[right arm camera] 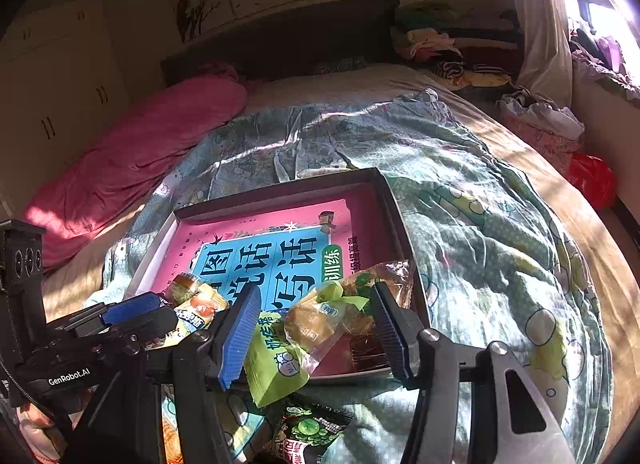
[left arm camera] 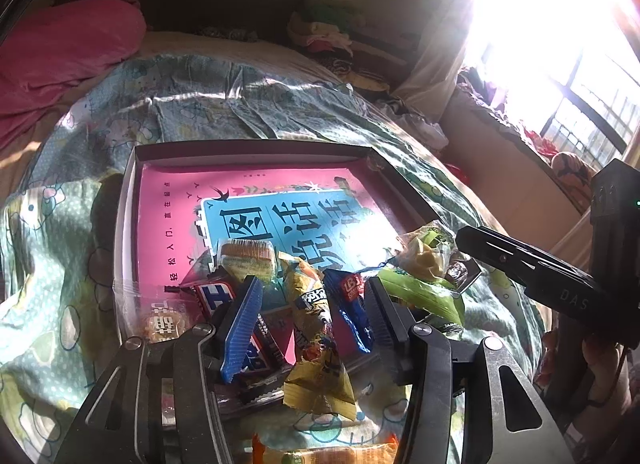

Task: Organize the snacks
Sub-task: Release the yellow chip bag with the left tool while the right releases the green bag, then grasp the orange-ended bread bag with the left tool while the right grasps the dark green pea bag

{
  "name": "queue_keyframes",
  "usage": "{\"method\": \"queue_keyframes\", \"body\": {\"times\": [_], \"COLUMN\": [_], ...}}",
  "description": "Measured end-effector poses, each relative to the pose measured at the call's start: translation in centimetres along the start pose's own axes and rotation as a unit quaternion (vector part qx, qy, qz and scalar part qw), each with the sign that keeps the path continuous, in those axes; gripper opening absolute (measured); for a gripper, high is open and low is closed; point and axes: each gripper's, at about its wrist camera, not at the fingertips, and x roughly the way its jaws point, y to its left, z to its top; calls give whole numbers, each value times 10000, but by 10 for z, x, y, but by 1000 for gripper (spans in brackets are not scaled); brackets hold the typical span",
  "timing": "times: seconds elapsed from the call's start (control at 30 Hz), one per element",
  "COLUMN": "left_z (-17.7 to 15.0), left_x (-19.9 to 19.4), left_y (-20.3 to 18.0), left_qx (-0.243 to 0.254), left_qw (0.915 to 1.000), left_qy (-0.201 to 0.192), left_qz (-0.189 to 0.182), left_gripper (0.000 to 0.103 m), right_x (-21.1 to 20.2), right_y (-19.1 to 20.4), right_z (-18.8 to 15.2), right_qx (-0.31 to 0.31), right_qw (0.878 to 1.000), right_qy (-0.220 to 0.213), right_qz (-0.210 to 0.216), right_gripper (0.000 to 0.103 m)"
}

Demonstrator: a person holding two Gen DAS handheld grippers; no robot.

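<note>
Snacks lie heaped at the near edge of a shallow box [left arm camera: 127, 200] that sits on a bed covered by a green patterned quilt [right arm camera: 480, 224]; a pink book [left arm camera: 172, 204] lines the box floor. The left gripper [left arm camera: 312, 304] stands part open over a yellow packet [left arm camera: 316, 344], a blue-and-white bar [left arm camera: 216, 296] and a blue wrapper [left arm camera: 352, 304]; its fingers [left arm camera: 242, 324] seem clear of the packet, though the angle makes that hard to judge. The right gripper [right arm camera: 316, 328] is likewise part open, its fingers [right arm camera: 240, 336] on either side of a light-green packet [right arm camera: 272, 360] and a clear-wrapped bun [right arm camera: 320, 324] without pinching them. A dark grape-printed packet [right arm camera: 312, 432] lies on the quilt below.
</note>
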Motion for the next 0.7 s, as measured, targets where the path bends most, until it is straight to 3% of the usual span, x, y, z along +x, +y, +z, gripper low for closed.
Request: {"method": "queue_keyframes", "body": {"times": [0.23, 0.7], "left_z": [5, -15], "left_x": [-15, -48], "left_y": [5, 6], "left_qx": [-117, -222], "left_qw": [9998, 9997], "left_qy": [-133, -79], "left_qz": [-66, -63], "left_gripper": [67, 70], "right_x": [-5, -29], "right_y": [-3, 4], "right_z": [-5, -30], "right_qx": [14, -256], "right_qw": [10000, 9994], "right_qy": [46, 236], "right_qz": [-3, 56], "right_gripper": [59, 62]}}
